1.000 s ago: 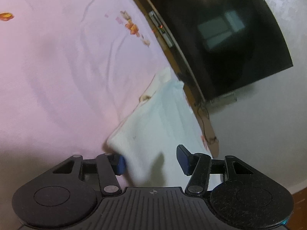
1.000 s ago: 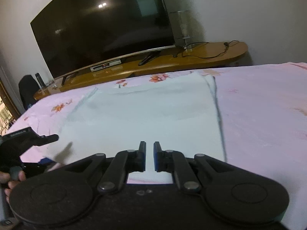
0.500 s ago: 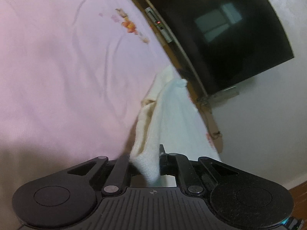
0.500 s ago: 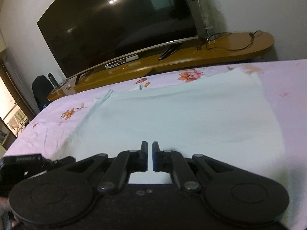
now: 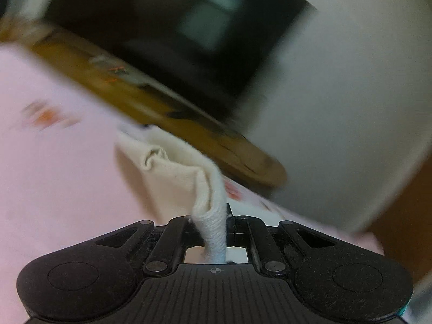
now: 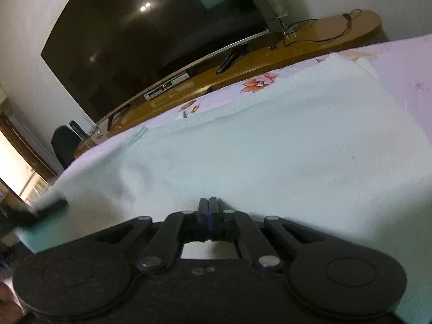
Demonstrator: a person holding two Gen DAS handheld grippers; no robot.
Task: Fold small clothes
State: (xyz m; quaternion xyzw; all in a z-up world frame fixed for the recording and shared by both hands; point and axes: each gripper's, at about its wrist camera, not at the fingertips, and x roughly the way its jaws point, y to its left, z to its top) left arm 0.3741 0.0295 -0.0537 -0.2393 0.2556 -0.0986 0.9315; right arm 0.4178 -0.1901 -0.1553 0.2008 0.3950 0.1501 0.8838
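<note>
A small white ribbed garment [image 6: 270,145] lies on a pink floral bedsheet [image 6: 410,62]. My left gripper [image 5: 213,216] is shut on the garment's near corner [image 5: 210,216], which bunches up between the fingers and is lifted off the sheet [image 5: 54,175]. My right gripper [image 6: 208,208] is shut at the garment's near edge, which rises around the fingertips; the cloth between the pads is hidden. The left gripper shows blurred at the left edge of the right wrist view [image 6: 40,210].
A large dark TV [image 6: 151,35] stands on a curved wooden stand [image 6: 310,40] beyond the bed's far edge, with cables and a set-top box on it. A white wall is behind. A dark chair [image 6: 64,145] stands at the far left.
My left gripper closed on the garment corner and lifted it, swinging fast toward the TV. My right gripper stayed shut and the near edge has risen with it.
</note>
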